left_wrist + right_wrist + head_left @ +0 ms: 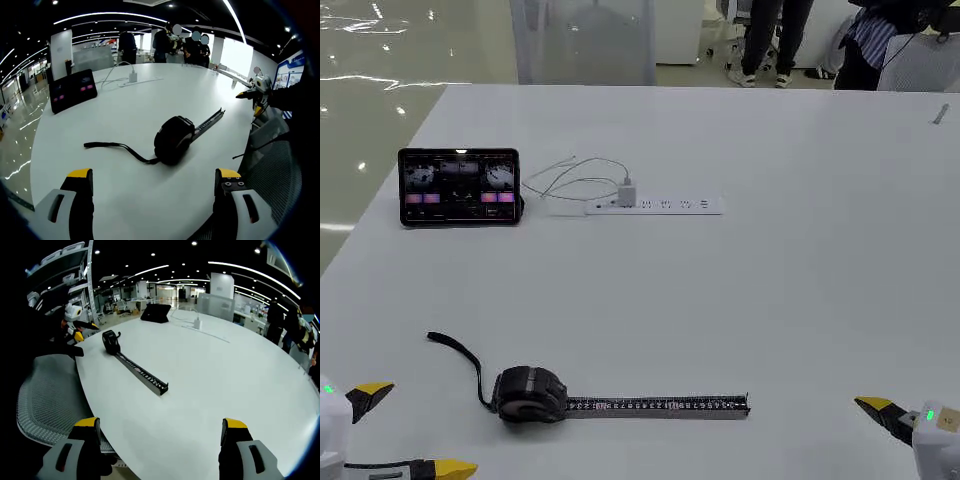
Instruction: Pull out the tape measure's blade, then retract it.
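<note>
A black tape measure (530, 393) lies near the table's front edge, its blade (660, 405) pulled out flat to the right and its wrist strap (455, 350) trailing left. My left gripper (410, 430) is open at the bottom left, just short of the case and not touching it. In the left gripper view the case (173, 139) sits ahead of the open left gripper (154, 175). My right gripper (895, 425) is at the bottom right, apart from the blade's hook end. In the right gripper view the blade (142, 372) runs ahead of the open right gripper (160, 423), nothing between the fingers.
A tablet (459, 186) stands at the left of the white table (800, 260). A power strip (655, 205) with a plugged charger and white cable lies mid-table. A mesh chair (45, 395) is at the near edge. People stand beyond the far side.
</note>
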A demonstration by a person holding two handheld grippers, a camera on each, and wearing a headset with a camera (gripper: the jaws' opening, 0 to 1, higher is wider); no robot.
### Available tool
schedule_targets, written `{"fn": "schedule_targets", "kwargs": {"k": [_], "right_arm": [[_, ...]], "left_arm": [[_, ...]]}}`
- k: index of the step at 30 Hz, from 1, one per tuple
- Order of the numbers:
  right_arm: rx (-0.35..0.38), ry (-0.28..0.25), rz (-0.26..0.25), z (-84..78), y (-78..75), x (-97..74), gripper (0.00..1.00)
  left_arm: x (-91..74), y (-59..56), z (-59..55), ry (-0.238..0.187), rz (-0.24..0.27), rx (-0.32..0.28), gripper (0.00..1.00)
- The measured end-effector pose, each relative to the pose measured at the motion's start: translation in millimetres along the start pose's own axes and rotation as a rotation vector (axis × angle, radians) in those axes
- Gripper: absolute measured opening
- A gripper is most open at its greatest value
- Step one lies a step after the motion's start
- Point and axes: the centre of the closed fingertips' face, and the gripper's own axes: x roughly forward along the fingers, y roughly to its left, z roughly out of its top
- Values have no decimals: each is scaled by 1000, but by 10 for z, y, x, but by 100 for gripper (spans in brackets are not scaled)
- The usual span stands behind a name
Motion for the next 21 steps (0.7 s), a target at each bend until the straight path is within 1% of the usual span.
{"fn": "schedule_targets", "kwargs": {"k": [3,6,7,9,13,15,18,21], "right_arm": [[-8,4,1,16,-13,0,99],[-19,9,1,37,-38,-1,99],[-23,11,2,48,-54,1,99],[-32,15,4,72,-82,5,99],[-56,39,11,99,-133,24,99],[-72,50,15,113,-165,36,99],[-85,60,31,147,-184,45,99],[-105,77,49,173,-196,53,99]], "left_arm": [[17,-23,54,-11,0,-3,99],[45,-47,112,-20,4,-18,99],[60,-75,140,-27,-3,-31,99],[84,-106,185,-36,1,-36,99],[154,-201,235,-31,-13,-65,98],[194,-221,262,-33,0,-72,99],[234,-269,302,-40,-2,-96,99],[277,-294,321,-39,15,-96,99]]}}
